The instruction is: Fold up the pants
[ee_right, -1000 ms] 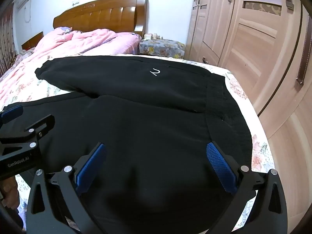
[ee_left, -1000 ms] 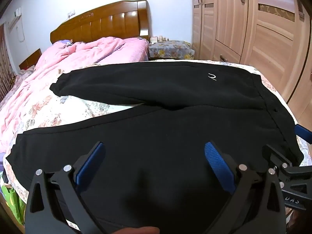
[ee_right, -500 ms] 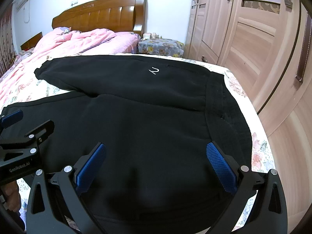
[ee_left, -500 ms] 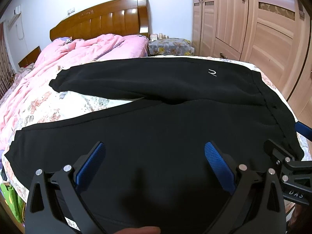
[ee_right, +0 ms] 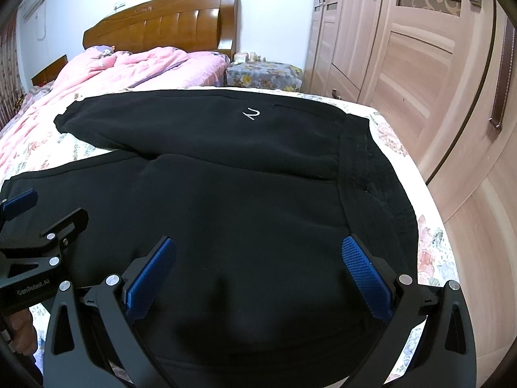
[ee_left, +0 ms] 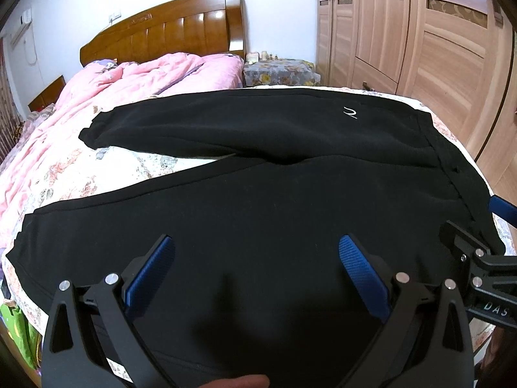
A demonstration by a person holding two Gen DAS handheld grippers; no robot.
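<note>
Bed [ee_left: 97, 174] fills frame; black pants [ee_left: 258, 200] spread flat mid-frame, waistband right. Left gripper [ee_left: 255, 258] and right gripper [ee_right: 258, 258] at bottom, both wide open, holding nothing, above the near leg.

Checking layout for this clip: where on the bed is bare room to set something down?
A wedge of floral sheet lies bare between the two legs of the black pants, bordered on the left by the pink quilt. A narrow strip shows right of the waistband. The near half is covered by the pants.
</note>
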